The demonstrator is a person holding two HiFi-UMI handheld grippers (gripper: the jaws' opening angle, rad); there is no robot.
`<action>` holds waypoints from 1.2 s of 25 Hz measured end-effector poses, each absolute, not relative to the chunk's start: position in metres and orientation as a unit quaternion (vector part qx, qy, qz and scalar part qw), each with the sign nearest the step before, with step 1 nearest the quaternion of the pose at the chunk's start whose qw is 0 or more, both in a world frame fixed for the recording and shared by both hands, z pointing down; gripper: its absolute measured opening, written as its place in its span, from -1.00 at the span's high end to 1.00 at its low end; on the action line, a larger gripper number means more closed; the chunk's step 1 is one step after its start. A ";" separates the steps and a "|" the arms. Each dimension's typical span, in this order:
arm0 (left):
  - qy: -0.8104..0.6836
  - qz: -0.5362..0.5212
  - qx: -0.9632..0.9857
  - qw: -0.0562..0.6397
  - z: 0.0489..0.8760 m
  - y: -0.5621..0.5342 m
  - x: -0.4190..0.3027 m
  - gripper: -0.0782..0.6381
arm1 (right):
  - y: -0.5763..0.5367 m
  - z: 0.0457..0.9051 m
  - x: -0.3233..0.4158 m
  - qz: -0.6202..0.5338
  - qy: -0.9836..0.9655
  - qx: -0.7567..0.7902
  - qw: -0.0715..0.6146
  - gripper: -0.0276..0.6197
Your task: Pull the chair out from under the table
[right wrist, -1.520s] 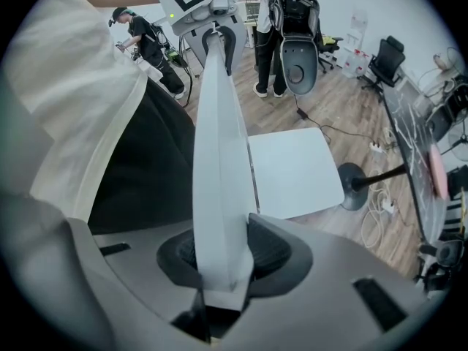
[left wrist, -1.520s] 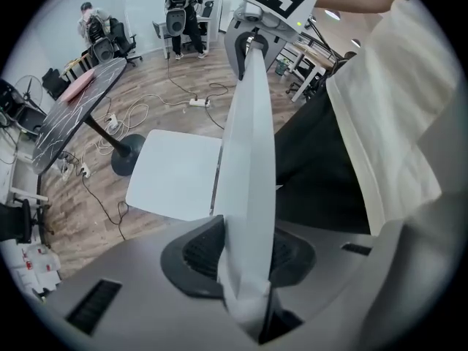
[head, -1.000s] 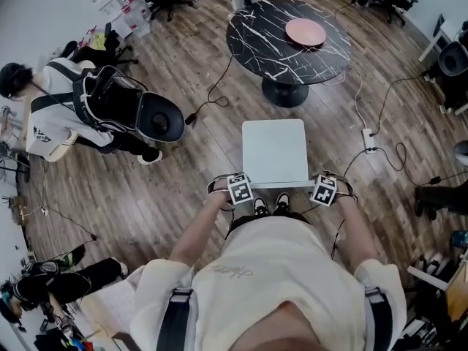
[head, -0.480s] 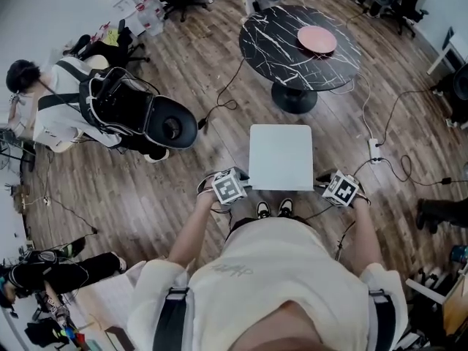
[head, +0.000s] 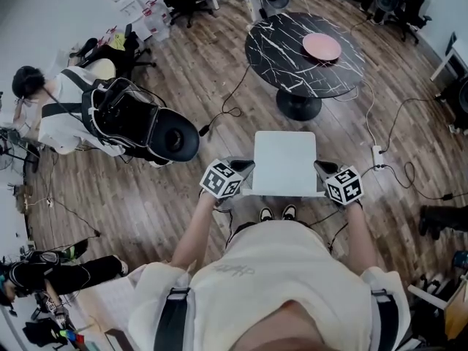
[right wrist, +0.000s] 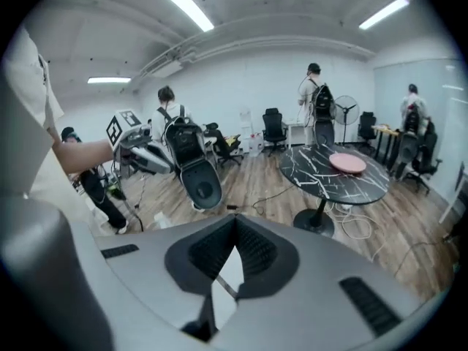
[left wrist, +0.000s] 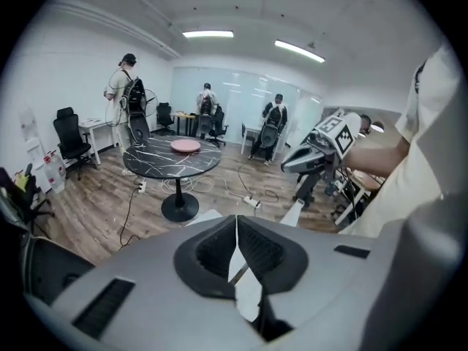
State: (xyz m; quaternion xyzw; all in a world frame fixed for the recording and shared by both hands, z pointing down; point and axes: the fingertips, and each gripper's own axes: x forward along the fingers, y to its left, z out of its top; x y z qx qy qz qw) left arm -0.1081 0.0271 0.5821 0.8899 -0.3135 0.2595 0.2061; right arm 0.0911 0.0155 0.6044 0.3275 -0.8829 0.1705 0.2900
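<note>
Left gripper (head: 246, 167): jaws are just being closed to touching, nothing being held between them. Chair (head: 285, 159): is being flanked by both grippers, equally near each, well apart from the table (head: 278, 42). Right gripper (head: 324, 169): jaws likewise being closed, empty.

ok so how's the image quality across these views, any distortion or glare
Head view: evenly lit and sharp, mild wide-angle bend at the edges, the white chair flat and bright. Left gripper view: strong fisheye with black corners, ceiling light strips blown out. Right gripper view: same fisheye, bright ceiling strip, marble table clear.
</note>
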 end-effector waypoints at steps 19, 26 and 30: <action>-0.400 0.115 0.901 0.118 0.463 -0.040 -0.066 0.73 | -0.028 0.479 0.101 0.059 -0.888 0.435 0.137 0.90; -0.428 0.080 0.894 0.104 0.440 -0.059 -0.073 0.73 | -0.039 0.445 0.103 0.039 -0.887 0.449 0.099 0.90; -0.433 0.068 0.894 0.094 0.429 -0.062 -0.073 0.73 | -0.044 0.436 0.099 0.021 -0.889 0.447 0.096 0.90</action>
